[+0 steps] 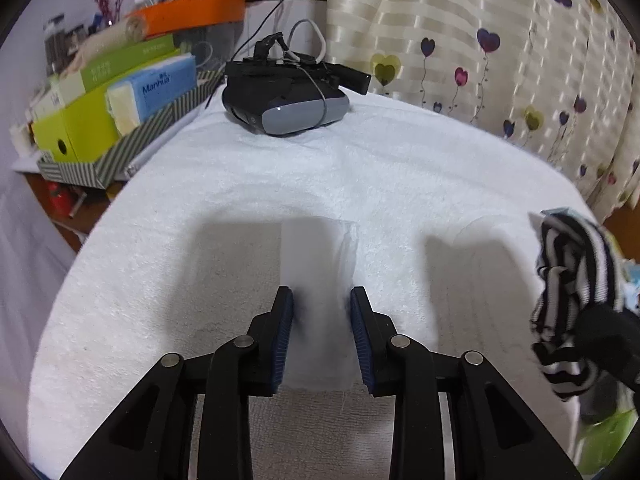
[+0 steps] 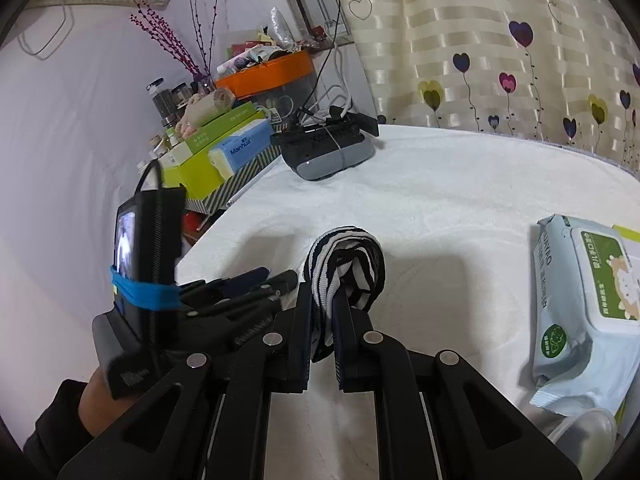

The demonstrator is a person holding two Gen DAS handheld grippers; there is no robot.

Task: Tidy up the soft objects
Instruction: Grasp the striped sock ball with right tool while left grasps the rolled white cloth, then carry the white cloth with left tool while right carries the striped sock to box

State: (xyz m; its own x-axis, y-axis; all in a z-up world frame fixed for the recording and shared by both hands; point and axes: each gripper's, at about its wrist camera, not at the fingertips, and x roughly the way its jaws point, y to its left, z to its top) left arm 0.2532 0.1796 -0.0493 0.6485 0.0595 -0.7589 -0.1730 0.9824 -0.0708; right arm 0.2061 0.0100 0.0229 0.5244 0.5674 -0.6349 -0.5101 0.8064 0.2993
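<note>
The right gripper (image 2: 322,320) was clenched on a bunched striped sock (image 2: 344,268), lifted above the table (image 2: 440,184); limp and light, it drooped over the fingers, so a pinch through the folded bulk seemed safest. The left gripper (image 1: 322,320) stood parted around a flat white cloth (image 1: 318,264) lying on the table, thin and floppy, probably best taken at an edge. Farther back sat a headset (image 1: 286,100).

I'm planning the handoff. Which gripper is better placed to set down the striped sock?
Right. The right gripper is shut on the striped sock above the towel; the left gripper straddles a white pad.
</note>
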